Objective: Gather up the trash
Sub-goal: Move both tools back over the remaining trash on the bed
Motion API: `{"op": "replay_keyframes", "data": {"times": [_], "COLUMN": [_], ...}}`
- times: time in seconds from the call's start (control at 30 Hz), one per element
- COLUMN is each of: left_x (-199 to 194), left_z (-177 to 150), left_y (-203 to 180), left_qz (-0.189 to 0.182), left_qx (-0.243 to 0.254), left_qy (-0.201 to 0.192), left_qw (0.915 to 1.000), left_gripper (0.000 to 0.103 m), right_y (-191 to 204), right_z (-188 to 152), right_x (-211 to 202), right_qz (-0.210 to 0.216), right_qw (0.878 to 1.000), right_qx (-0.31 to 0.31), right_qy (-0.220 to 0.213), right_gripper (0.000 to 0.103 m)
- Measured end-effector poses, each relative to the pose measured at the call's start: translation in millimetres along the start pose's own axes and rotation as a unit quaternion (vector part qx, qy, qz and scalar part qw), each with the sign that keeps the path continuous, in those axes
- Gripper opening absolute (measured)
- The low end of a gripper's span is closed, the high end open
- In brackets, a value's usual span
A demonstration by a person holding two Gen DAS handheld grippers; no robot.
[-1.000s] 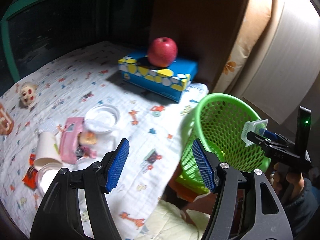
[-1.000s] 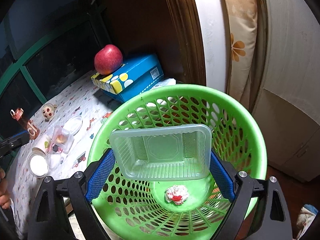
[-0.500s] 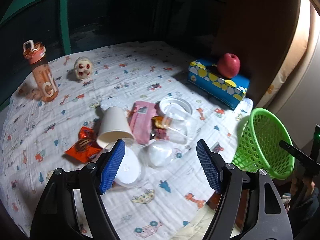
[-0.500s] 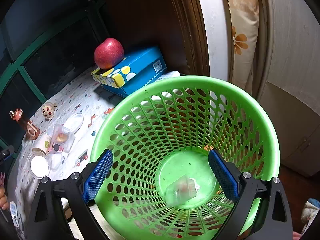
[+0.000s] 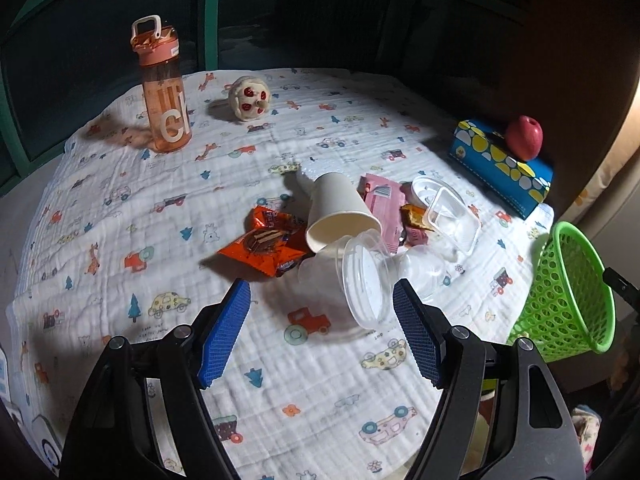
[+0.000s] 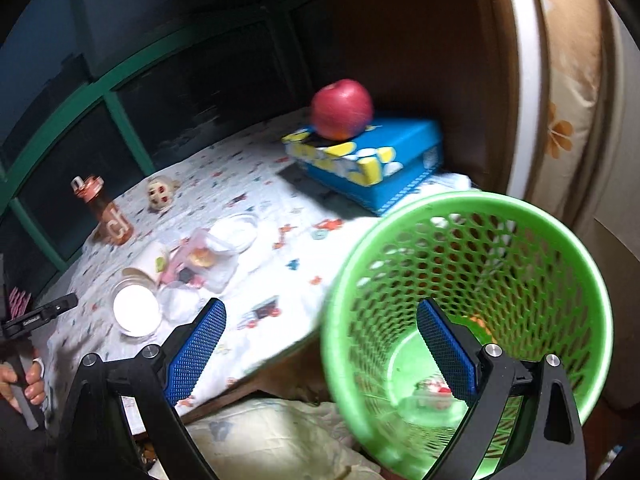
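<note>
A heap of trash lies mid-table in the left wrist view: a tipped white paper cup (image 5: 340, 212), an orange snack wrapper (image 5: 264, 246), a pink packet (image 5: 382, 204), a clear round tub (image 5: 366, 280) and a clear square container (image 5: 452, 216). My left gripper (image 5: 320, 292) hovers open just before the heap, with only cloth and the tub's edge between its pads. The green mesh basket (image 5: 568, 300) stands past the table's right edge. In the right wrist view my right gripper (image 6: 320, 308) is open and empty over the left rim of the basket (image 6: 472, 208). Trash (image 6: 432, 392) lies at its bottom.
An orange water bottle (image 5: 164, 92) and a small round toy (image 5: 250, 98) stand at the back left. A blue tissue box (image 5: 500, 164) with a red apple (image 5: 524, 138) on it sits at the back right. A hand (image 6: 24, 384) shows at the left edge.
The right gripper let the clear tray fall into the basket, opened wider and shifted left. The left gripper swung away from the basket to the trash heap.
</note>
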State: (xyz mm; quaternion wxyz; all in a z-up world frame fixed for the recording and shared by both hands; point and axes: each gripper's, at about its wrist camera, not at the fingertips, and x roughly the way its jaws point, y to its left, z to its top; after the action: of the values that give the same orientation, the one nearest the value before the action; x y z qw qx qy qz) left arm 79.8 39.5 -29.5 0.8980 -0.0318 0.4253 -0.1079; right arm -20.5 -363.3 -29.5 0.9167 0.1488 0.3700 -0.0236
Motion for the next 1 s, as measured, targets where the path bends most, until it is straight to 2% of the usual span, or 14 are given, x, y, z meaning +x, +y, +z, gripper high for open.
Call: {"op": "replay_keyframes", "data": {"times": [0.3,0.53,0.73,1.0], "left_x": [-5,-4,0,6], "left_z": [-6,-8,-8,-7], "left_y": [22,34,46,63], "left_qz": [0.008,0.013,0.021,0.035], "left_qx": [-0.018,-0.027,-0.042,-0.059], "left_qy": [-0.002,0.002,0.007,0.014], "left_qw": [0.9998,0.9996,0.9989,0.9975], "left_gripper": [0.073,0.073,0.073,0.073], "right_y": [69,115,151,196], "right_z": [-2,-2,-3,-2], "right_x": [30,55,77,116], "right_qz": [0.065,0.122,0.188,0.245], "right_qw": [0.996,0.986,0.97,0.942], "right_qx": [-0.054,-0.093,-0.133,-0.196], "right_qy": [0.034,0.057,0.082,0.117], "right_gripper": [0.093,0.093,0.093,0.094]}}
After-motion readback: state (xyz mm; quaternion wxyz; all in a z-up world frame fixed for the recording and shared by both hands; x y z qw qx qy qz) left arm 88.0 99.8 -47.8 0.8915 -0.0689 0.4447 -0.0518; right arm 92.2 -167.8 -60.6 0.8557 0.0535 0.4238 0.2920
